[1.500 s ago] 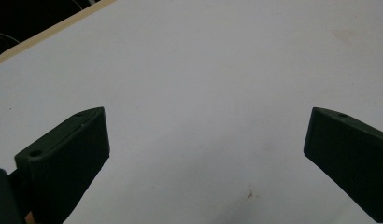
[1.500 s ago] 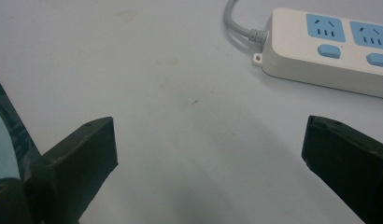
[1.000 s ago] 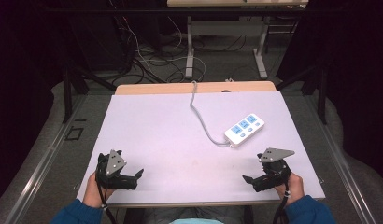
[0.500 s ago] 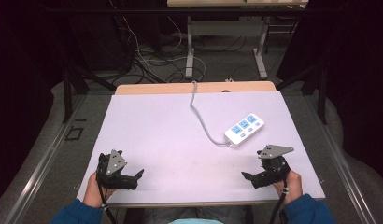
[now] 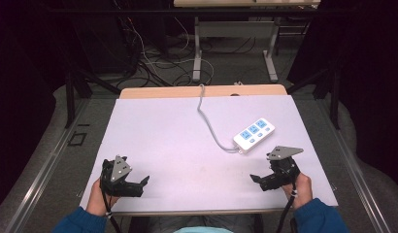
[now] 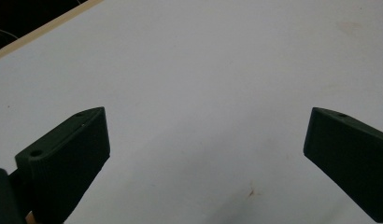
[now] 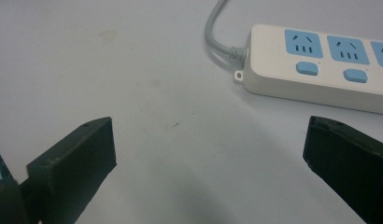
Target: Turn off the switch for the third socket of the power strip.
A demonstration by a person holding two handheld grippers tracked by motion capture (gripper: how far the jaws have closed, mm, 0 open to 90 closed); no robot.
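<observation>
Fingers of both the left gripper (image 5: 139,186) and right gripper (image 5: 257,180) are spread wide and empty, resting at the worktop's (image 5: 168,136) near edge, apparently poised; the power strip (image 5: 254,135) lies just beyond the right one.

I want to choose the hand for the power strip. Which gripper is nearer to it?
The right. The right gripper sits just on the near side of the power strip, with a small gap. The left gripper is far across the table.

A white power strip (image 5: 254,136) with blue sockets lies on the table (image 5: 163,141), its grey cord (image 5: 209,124) trailing away.
</observation>
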